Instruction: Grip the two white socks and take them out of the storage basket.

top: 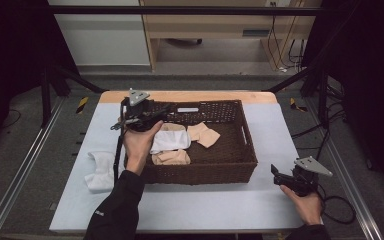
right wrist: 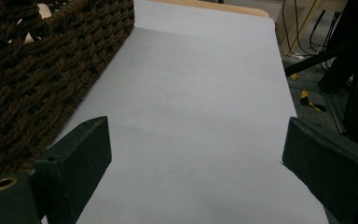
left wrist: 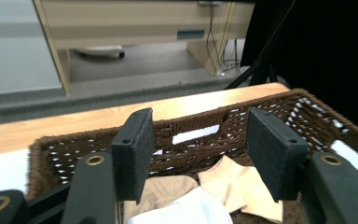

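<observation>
We hold the left gripper [top: 147, 116] over the near-left part of the wicker basket [top: 247, 150], its jaws standing wide with nothing between them; in the left gripper view the two black pads [left wrist: 133, 154] frame the basket's far wall and its handle slot. Below them in the basket lie a white cloth [top: 171, 141] and beige cloths, one piece [top: 203, 134] toward the middle and another [top: 172, 158] against the near wall. Outside, just beside the basket's left wall, a white cloth [top: 100, 170] lies crumpled on the pale table cover [top: 205, 205]. Our right gripper [top: 280, 175] rests low near the table's right edge, jaws wide and empty, the basket's right wall beside it.
</observation>
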`<state>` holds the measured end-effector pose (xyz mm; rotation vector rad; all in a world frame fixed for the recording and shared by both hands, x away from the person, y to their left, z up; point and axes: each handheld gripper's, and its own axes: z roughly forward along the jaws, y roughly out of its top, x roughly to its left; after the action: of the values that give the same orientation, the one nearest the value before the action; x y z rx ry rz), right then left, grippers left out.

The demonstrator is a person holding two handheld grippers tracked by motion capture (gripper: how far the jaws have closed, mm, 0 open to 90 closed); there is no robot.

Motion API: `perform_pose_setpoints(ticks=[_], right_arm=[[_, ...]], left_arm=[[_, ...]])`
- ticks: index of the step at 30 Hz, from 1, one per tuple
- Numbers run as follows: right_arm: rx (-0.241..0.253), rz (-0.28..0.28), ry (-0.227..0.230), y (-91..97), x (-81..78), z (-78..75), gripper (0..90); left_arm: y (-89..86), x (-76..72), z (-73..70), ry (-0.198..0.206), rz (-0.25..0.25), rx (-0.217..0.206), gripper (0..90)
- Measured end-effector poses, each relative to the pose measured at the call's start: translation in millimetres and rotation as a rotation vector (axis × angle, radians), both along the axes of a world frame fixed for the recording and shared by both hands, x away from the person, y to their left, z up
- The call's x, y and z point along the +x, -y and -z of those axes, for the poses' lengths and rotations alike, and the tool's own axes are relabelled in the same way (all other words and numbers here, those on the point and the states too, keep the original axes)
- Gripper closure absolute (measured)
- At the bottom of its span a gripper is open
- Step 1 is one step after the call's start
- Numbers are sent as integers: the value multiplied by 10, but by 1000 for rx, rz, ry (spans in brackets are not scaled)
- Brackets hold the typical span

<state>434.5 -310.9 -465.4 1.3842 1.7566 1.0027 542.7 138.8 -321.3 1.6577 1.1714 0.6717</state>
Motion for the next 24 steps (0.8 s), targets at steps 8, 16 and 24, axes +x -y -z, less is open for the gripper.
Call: perform_pose_setpoints(ticks=[8, 16, 24], right_arm=[[-2, -3, 1, 0, 0, -1, 83], [-10, -9, -7, -12, 12, 10, 84], [-11, -12, -10, -14, 12, 12, 85]], left_arm=[[35, 241, 302, -75, -41, 44, 405], [15, 390, 616, -172, -52, 93, 353], [30, 451, 795, -250, -31, 144, 339]])
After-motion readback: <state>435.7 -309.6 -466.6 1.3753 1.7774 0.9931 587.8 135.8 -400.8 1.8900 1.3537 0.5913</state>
